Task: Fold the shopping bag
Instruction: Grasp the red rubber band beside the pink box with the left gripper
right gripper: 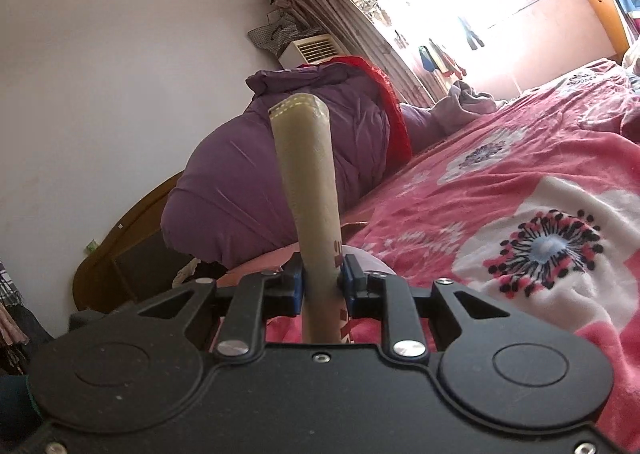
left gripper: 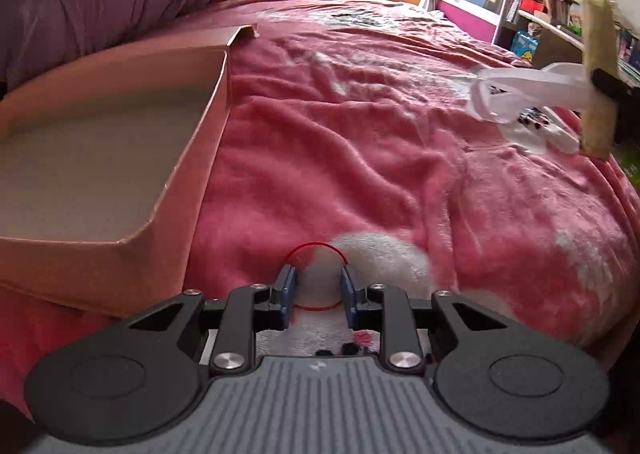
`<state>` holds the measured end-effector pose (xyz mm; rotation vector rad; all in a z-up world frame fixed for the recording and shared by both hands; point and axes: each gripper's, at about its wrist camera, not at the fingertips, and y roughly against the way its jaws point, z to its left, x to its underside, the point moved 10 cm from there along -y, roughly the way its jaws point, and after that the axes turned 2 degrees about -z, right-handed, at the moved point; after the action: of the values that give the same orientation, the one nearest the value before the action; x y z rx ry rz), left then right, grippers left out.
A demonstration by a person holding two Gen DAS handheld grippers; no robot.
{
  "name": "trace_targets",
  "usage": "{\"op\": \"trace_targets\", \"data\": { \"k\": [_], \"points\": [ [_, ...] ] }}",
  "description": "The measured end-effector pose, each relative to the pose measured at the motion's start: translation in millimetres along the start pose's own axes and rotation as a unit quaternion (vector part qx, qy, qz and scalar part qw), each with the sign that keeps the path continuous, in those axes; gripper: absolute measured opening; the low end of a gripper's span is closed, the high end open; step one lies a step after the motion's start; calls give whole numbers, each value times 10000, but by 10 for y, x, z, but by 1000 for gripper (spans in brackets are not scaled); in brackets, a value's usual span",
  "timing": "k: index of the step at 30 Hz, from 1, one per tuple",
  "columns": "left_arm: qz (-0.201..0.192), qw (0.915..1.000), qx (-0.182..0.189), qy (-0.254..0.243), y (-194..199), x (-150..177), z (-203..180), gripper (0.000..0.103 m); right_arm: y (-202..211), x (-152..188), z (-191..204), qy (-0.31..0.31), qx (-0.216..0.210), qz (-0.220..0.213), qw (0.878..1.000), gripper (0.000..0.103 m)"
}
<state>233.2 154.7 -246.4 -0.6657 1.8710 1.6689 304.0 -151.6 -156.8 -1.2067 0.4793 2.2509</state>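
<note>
The shopping bag (right gripper: 310, 189) is folded into a narrow beige bundle with stitched edges and red print. My right gripper (right gripper: 322, 274) is shut on it, and the bundle stands up between the blue pads. In the left wrist view the same bundle (left gripper: 598, 73) hangs at the far right above the bed, held by the right gripper (left gripper: 606, 83), with a white loop (left gripper: 516, 87) trailing toward the blanket. My left gripper (left gripper: 318, 286) is open and empty, low over the blanket, with a red rubber band (left gripper: 316, 248) strung across its fingers.
A pink floral blanket (left gripper: 360, 141) covers the bed. An open, empty cardboard box (left gripper: 116, 157) lies left of my left gripper. A purple quilt (right gripper: 248, 181) is piled at the headboard. Shelves (left gripper: 540, 13) stand beyond the bed's far side.
</note>
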Motion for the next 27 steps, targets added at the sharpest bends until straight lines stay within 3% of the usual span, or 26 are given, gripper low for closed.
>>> {"op": "trace_targets", "data": {
  "k": [5, 10, 14, 19, 27],
  "points": [
    [-171, 9958, 294, 847, 118, -17, 152, 22, 142, 15, -25, 41, 19, 30, 10000, 21],
    [17, 9991, 127, 411, 59, 7, 68, 22, 224, -4, -81, -30, 47, 20, 10000, 21],
    [392, 9989, -175, -168, -128, 41, -54, 22, 237, 19, -51, 0, -4, 64, 10000, 21],
    [531, 9983, -191, -144, -242, -3, -38, 22, 212, 71, -30, 52, -14, 135, 9999, 21],
    [-327, 9973, -6, 652, 38, 58, 45, 31, 184, 157, 24, 146, -23, 243, 9996, 21]
  ]
}}
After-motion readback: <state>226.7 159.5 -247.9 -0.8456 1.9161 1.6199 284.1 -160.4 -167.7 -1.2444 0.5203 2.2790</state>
